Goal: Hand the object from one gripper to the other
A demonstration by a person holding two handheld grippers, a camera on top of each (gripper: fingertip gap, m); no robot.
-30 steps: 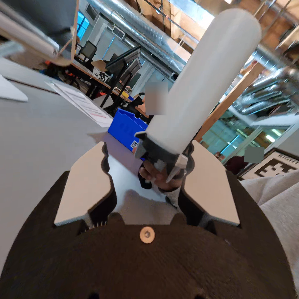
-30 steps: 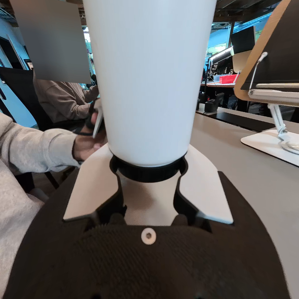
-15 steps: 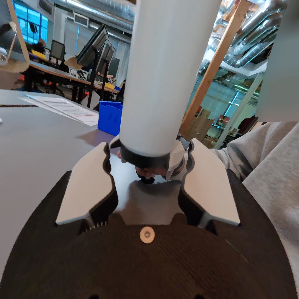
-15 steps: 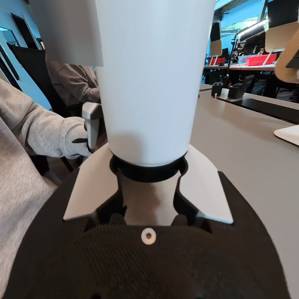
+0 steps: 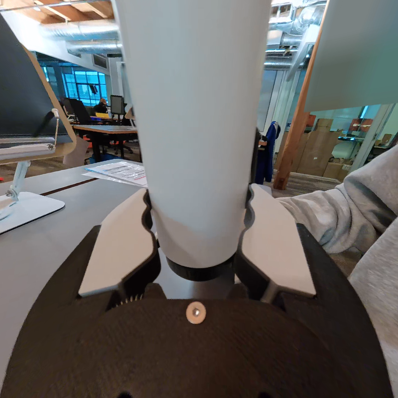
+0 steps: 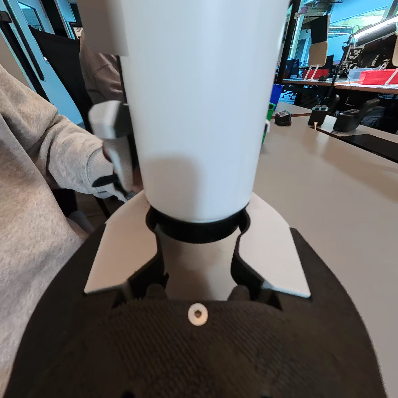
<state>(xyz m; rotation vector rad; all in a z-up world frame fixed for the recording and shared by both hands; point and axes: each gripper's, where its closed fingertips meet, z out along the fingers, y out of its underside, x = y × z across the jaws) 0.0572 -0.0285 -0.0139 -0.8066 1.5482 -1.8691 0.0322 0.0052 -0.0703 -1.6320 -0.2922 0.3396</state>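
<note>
A: Where is the bottle?

B: The white bottle (image 5: 193, 129) stands upright between both grippers, above the grey table (image 5: 43, 247). Its black cap (image 6: 198, 230) points down. The right gripper (image 6: 198, 217) grips it at the cap, one finger pressed on each side.

A: And the left gripper?

B: The left gripper (image 5: 197, 206) has its fingers (image 5: 120, 243) around the white body just above the cap. Their wavy inner edges look to be touching the sides, but I cannot tell whether it is squeezing or only closing in. In the right wrist view, one of its fingers (image 6: 105, 120) shows on the bottle's left side.

A: Any brand or writing on the bottle?

B: None that I can see; the side in view is plain white. The only writing nearby is on a printed sheet (image 5: 120, 172) in a clear sleeve, lying at the far edge of the table behind the bottle.

A: What else is on the table?

B: A stand with a white base (image 5: 28, 213) near the left edge in the left wrist view. In the right wrist view, small black boxes (image 6: 316, 114) along the far edge. A grey sleeve (image 5: 344, 211) reaches in from the right.
</note>
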